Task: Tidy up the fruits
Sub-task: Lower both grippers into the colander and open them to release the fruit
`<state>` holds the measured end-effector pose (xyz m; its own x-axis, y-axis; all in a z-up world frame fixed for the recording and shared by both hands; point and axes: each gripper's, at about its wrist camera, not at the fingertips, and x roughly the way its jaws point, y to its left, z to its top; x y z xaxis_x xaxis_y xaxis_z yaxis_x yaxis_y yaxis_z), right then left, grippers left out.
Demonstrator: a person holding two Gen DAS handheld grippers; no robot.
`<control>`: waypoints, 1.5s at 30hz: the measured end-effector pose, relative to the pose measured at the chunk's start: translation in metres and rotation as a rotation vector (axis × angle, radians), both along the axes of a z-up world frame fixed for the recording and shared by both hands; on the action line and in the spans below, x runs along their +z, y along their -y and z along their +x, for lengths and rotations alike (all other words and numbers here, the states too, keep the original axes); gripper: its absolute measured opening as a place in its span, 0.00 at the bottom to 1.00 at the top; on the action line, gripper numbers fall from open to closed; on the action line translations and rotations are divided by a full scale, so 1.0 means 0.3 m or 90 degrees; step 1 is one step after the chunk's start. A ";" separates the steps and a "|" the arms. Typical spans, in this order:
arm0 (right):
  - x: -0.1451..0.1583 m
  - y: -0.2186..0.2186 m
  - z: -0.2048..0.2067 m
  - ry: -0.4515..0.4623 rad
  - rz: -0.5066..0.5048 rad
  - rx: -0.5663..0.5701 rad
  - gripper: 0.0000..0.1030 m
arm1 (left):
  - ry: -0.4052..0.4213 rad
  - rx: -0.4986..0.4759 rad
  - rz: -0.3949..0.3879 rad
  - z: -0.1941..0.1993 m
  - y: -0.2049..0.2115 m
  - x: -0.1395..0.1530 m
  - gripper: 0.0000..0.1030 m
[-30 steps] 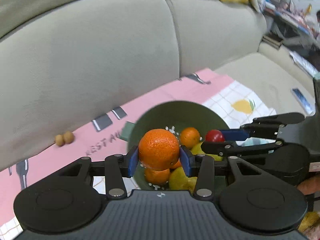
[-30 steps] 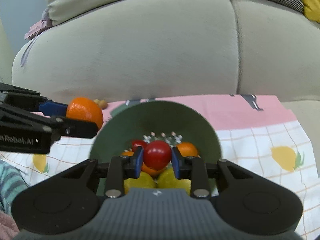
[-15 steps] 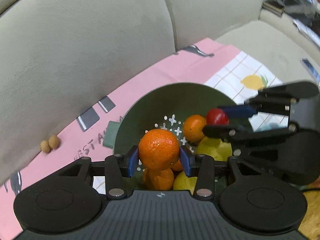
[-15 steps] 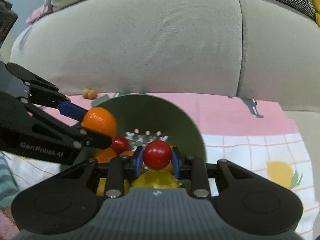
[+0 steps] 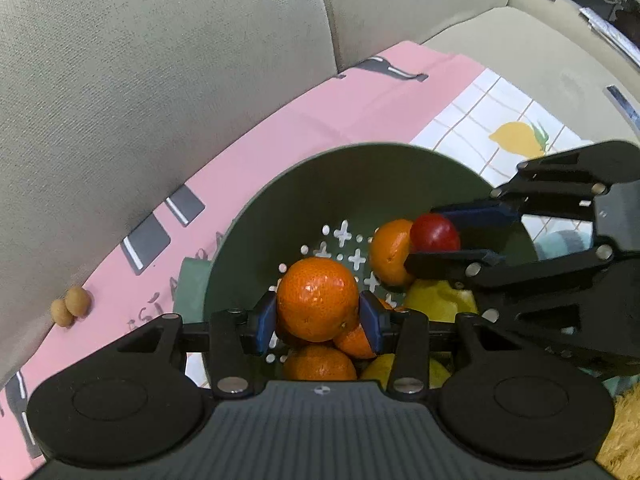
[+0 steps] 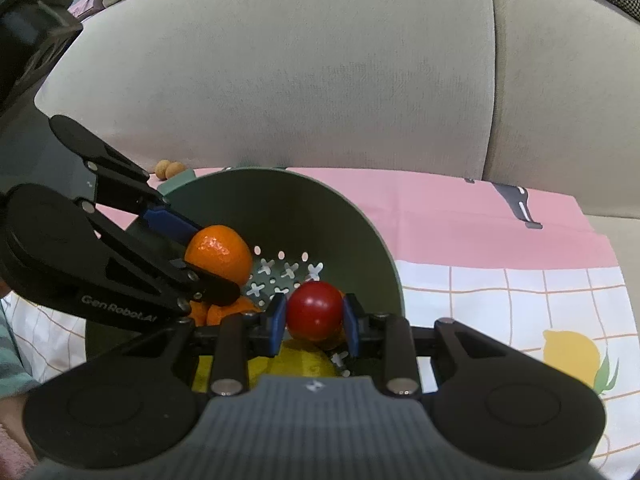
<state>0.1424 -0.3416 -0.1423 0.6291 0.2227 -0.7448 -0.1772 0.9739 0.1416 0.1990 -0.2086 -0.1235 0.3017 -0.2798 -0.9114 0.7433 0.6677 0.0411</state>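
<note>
So the left tongs (image 5: 319, 322) are clamped on a mandarin (image 5: 318, 298), blue pads pinching it across its widest part, and it hangs right over the pile in the green colander (image 5: 360, 176). Under and just past those tongs sit more mandarins (image 5: 320, 364) and a lemon (image 5: 440, 300). The right tongs (image 6: 314, 326) come in beside them, closed on a small red fruit (image 6: 315, 310), maybe a cherry tomato, also above the colander's holes. My guess: the mandarin is light with soft, loose skin, so a gentle squeeze at the middle is plenty. The red one looks smooth and slippery, easy to pop out or bruise, so grip it dead centre. Beyond both tongs, the colander rests on a pink cloth (image 5: 320, 112) on the sofa (image 5: 160, 80).
</note>
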 end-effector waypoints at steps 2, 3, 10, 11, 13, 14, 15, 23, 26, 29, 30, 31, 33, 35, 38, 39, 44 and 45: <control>-0.009 0.000 0.002 -0.003 0.000 0.000 0.26 | 0.000 -0.003 -0.006 0.003 0.001 -0.004 0.48; -0.010 -0.001 0.000 -0.003 0.000 0.000 0.26 | 0.000 -0.003 -0.011 0.006 0.000 -0.006 0.48; -0.007 0.007 0.000 -0.005 0.004 -0.001 0.26 | -0.012 0.012 -0.039 0.014 -0.017 -0.004 0.49; -0.008 0.006 0.002 -0.007 0.004 -0.001 0.26 | -0.015 0.011 -0.043 0.012 -0.022 -0.002 0.50; -0.006 0.001 0.004 -0.008 0.002 0.001 0.26 | -0.014 0.011 -0.047 0.005 -0.034 0.006 0.50; -0.005 -0.003 0.006 -0.008 0.001 0.003 0.26 | -0.010 0.012 -0.047 -0.001 -0.042 0.012 0.50; -0.003 -0.008 0.007 -0.007 0.000 0.005 0.26 | -0.005 0.011 -0.049 -0.007 -0.049 0.021 0.50; 0.024 -0.050 0.020 -0.001 0.017 0.027 0.26 | 0.033 0.032 -0.077 -0.050 -0.128 0.107 0.52; 0.027 -0.074 0.033 -0.004 0.033 0.033 0.26 | 0.046 0.052 -0.080 -0.054 -0.163 0.130 0.52; 0.033 -0.106 0.054 0.002 0.034 0.046 0.26 | 0.058 0.080 -0.077 -0.048 -0.200 0.146 0.53; 0.035 -0.119 0.064 0.005 0.032 0.053 0.26 | 0.062 0.092 -0.076 -0.044 -0.214 0.151 0.54; 0.035 -0.129 0.075 0.007 0.030 0.059 0.27 | 0.065 0.103 -0.076 -0.040 -0.226 0.154 0.54; 0.030 -0.158 0.098 0.009 0.022 0.073 0.26 | 0.069 0.123 -0.076 -0.030 -0.251 0.160 0.54; 0.024 -0.186 0.125 0.011 0.004 0.085 0.26 | 0.071 0.140 -0.076 -0.021 -0.278 0.165 0.54; 0.009 -0.220 0.149 0.014 -0.022 0.098 0.27 | 0.074 0.158 -0.072 -0.013 -0.311 0.165 0.55; 0.004 -0.224 0.155 0.014 -0.025 0.099 0.27 | 0.073 0.164 -0.071 -0.010 -0.320 0.163 0.55; -0.022 -0.223 0.186 0.004 -0.031 0.092 0.27 | 0.065 0.187 -0.074 -0.002 -0.355 0.150 0.55; -0.024 -0.225 0.187 0.004 -0.031 0.092 0.27 | 0.064 0.189 -0.075 -0.003 -0.360 0.150 0.55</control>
